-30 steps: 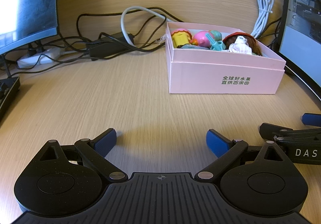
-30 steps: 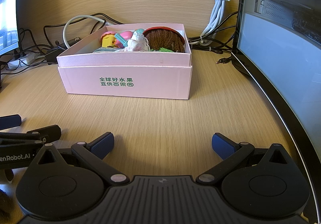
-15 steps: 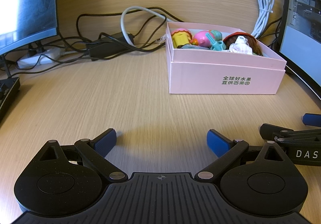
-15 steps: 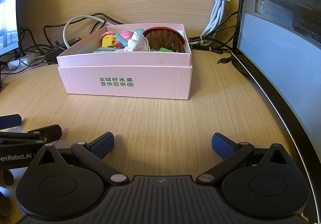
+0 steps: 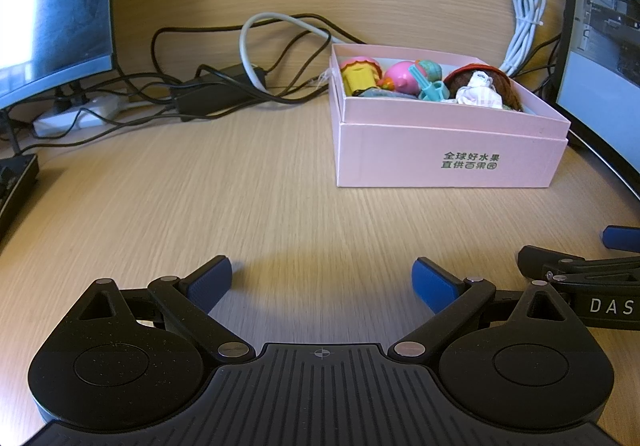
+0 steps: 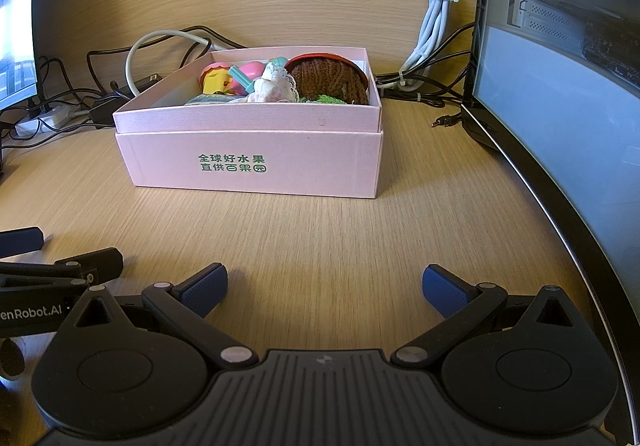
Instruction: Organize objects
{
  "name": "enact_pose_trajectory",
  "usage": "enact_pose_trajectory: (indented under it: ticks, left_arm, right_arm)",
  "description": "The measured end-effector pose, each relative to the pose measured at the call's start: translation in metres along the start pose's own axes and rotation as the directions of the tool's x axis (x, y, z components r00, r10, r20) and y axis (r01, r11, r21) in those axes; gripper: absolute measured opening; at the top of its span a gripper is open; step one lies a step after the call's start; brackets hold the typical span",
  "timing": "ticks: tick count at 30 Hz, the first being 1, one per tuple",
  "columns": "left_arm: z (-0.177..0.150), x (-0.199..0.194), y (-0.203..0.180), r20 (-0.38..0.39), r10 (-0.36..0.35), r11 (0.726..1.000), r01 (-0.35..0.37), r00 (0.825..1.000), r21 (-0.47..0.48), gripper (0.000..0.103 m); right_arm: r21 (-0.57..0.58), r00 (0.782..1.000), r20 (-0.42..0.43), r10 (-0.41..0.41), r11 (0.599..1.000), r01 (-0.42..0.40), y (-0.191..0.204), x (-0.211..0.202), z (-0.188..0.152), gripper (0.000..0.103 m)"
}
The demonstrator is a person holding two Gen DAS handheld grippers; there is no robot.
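A pink cardboard box [image 5: 448, 158] [image 6: 256, 166] with green print stands on the wooden desk, ahead and right of my left gripper and straight ahead of my right one. Inside lie a yellow-and-pink toy [image 5: 360, 74] [image 6: 216, 80], a pink round toy [image 5: 400, 76], a teal piece [image 5: 430, 88], a white lace cloth [image 5: 478, 92] [image 6: 274, 86] and a brown knitted item [image 6: 328, 78]. My left gripper [image 5: 322, 282] is open, low over bare desk. My right gripper [image 6: 324, 286] is open too, with nothing between its fingers.
Monitors stand at the left [image 5: 52, 6] and the right [image 6: 560, 86]. Black cables and a power brick [image 5: 212, 94] tangle behind the box, beside a white power strip [image 5: 76, 116]. A coiled white cable [image 6: 436, 26] hangs on the back panel. The desk [image 6: 320, 230] lies bare before the box.
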State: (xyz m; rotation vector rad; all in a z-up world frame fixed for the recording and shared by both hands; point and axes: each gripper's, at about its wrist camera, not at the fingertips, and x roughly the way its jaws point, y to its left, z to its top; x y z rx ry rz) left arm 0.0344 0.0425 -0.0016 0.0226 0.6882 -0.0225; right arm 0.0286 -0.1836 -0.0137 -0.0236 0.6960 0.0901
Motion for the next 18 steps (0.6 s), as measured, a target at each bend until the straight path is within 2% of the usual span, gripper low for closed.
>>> enact_pose_trajectory:
  ticks: [18]
  left_arm:
    - [0.0, 0.0, 0.0002, -0.001, 0.003, 1.0, -0.003, 1.0, 0.003, 0.1]
  right_arm:
    - [0.0, 1.0, 0.0, 0.0, 1.0, 0.0, -0.0002, -0.0001, -0.0002, 0.103]
